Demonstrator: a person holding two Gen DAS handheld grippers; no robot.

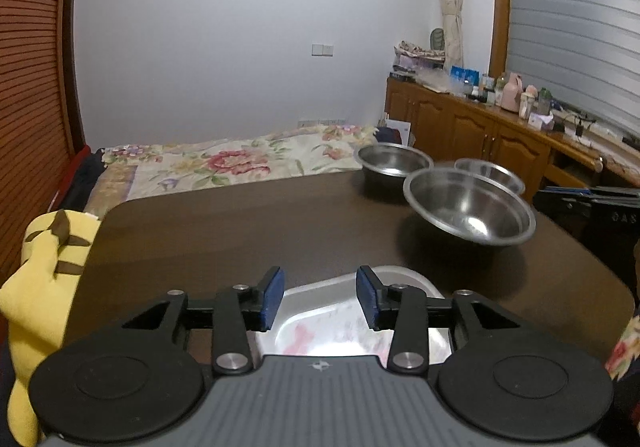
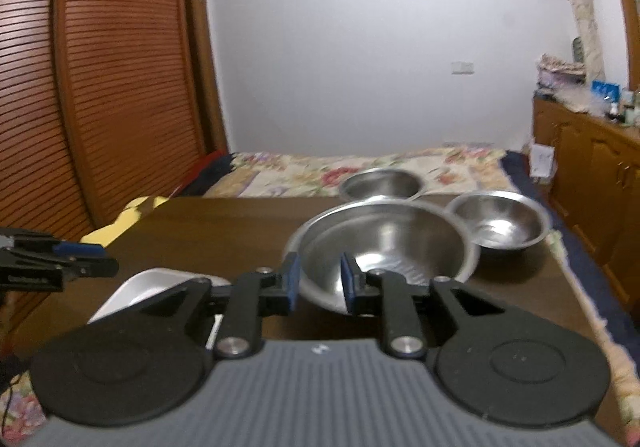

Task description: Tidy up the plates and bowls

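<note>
Keep the right gripper (parted, bowl rim between its pads) clear; left gripper hangs released above the plate.

**Black linkage, blue pads, ribbed grey housing**

The left gripper and right gripper look alike: black linkage arms with silver pivot screws, blue finger pads, and round black discs flanking a ribbed grey housing, which bears a small pale logo.
</note>
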